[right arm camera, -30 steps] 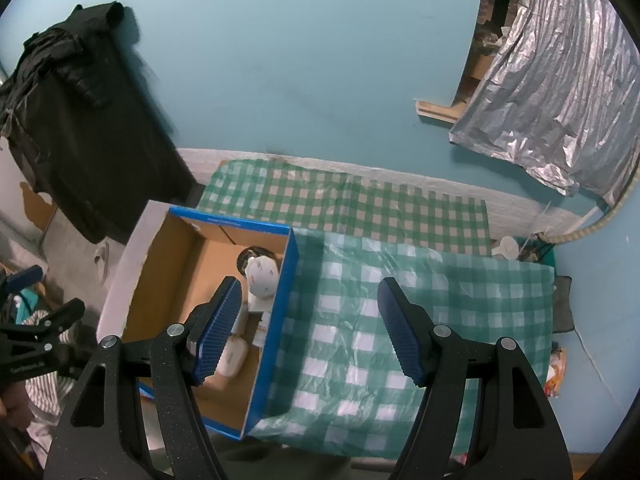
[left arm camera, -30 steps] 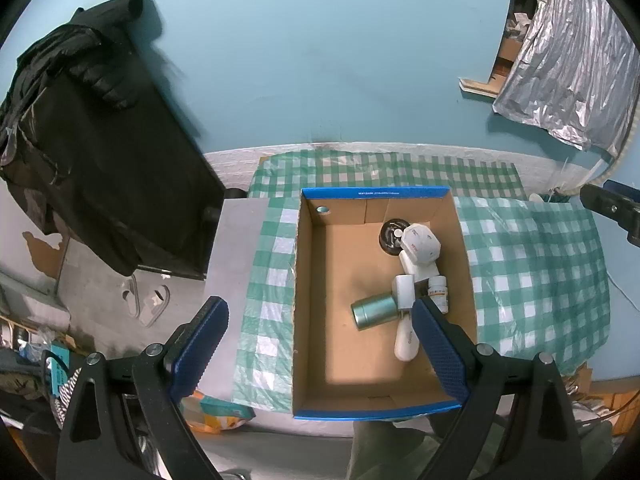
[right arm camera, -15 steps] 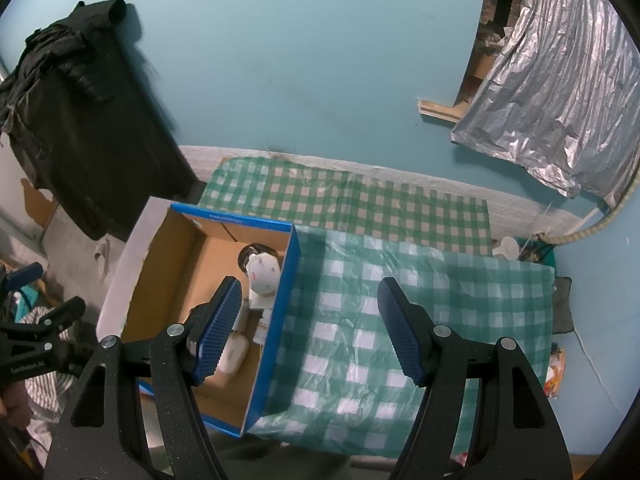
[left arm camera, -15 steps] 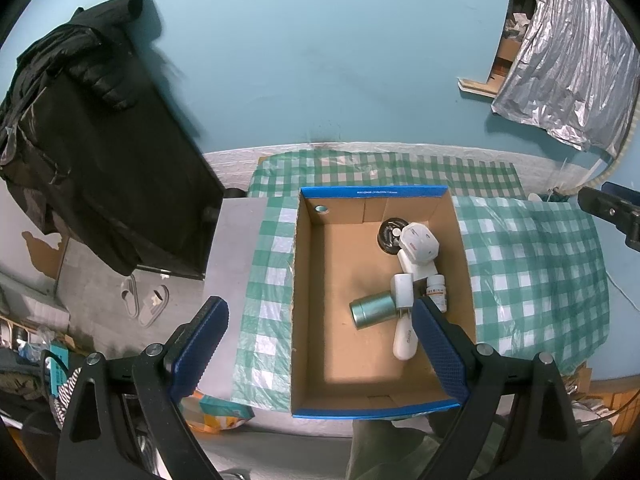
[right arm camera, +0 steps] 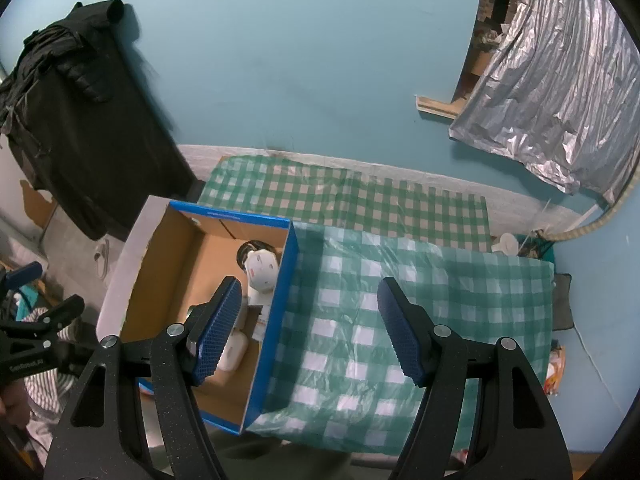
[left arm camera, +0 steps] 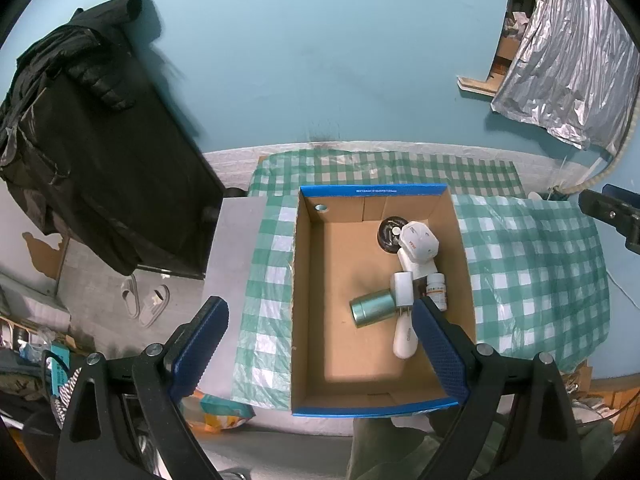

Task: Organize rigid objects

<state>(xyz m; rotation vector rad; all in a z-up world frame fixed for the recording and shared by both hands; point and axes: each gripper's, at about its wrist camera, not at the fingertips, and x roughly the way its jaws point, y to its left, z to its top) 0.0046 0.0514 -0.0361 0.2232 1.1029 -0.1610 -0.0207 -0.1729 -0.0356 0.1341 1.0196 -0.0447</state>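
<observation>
A cardboard box (left arm camera: 304, 280) sat on the desk (left arm camera: 532, 280), toward its left edge and reaching its near edge; the desk's far edge met the wall. Inside the box, everything lay along the right wall. A round disc (left arm camera: 387, 232) lay near the far right corner, with a massager (left arm camera: 418, 244) partly over it. Nearer, a small pill bottle (left arm camera: 437, 289) stood against the right wall. To its left a charger block (left arm camera: 403, 288) lay against a can (left arm camera: 372, 307) tipped on its side. A handled device (left arm camera: 405, 336) lay nearest of all.
</observation>
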